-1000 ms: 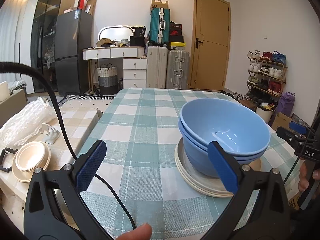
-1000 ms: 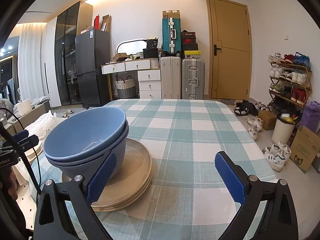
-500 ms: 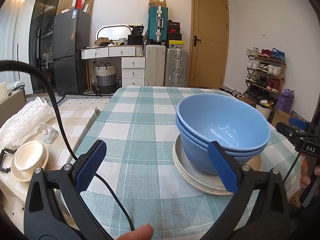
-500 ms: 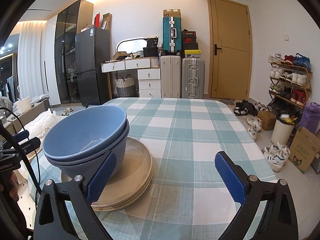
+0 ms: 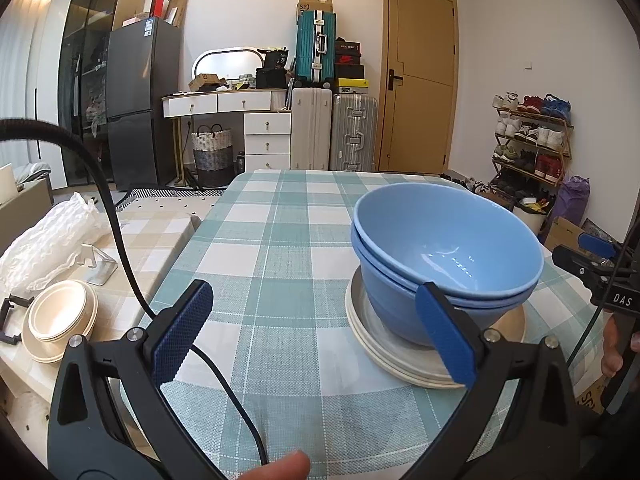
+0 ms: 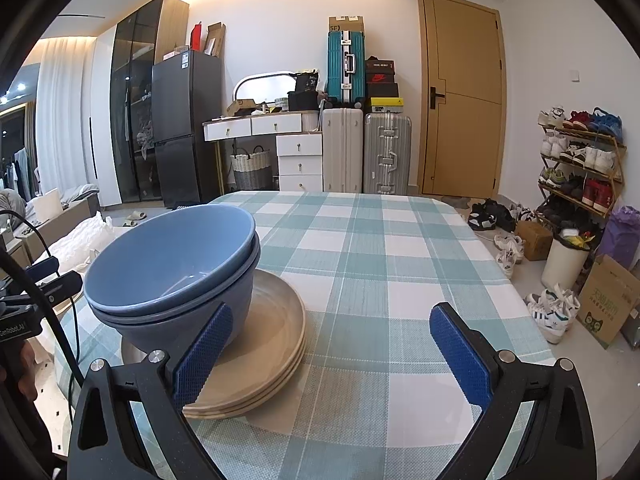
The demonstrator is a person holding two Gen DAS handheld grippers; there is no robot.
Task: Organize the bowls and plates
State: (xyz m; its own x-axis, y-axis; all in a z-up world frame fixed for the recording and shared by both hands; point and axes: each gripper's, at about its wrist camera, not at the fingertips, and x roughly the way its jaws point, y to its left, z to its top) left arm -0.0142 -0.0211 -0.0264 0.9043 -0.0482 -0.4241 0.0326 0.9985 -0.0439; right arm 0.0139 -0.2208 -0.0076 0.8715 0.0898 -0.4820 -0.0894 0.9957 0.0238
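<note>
Upright, blue bowls [image 5: 448, 256] nested, mouths up, on plates [image 6: 272, 344]

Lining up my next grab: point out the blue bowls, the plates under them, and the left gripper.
blue bowls [image 5: 448, 240], left wrist view, inside wall of the top bowl.
plates [image 6: 276, 312], right wrist view, bare top surface.
left gripper [image 5: 316, 332], left wrist view, midway between fingertips.

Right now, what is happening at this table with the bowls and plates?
A person holds a two-finger gripper in each hand, both pointed at one stack on the checked tablecloth. Two blue bowls, nested, sit on a pile of beige plates. The left gripper and the right gripper are both open, holding nothing, one on each side of the stack. More beige dishes lie on a lower surface to the left of the table.
</note>
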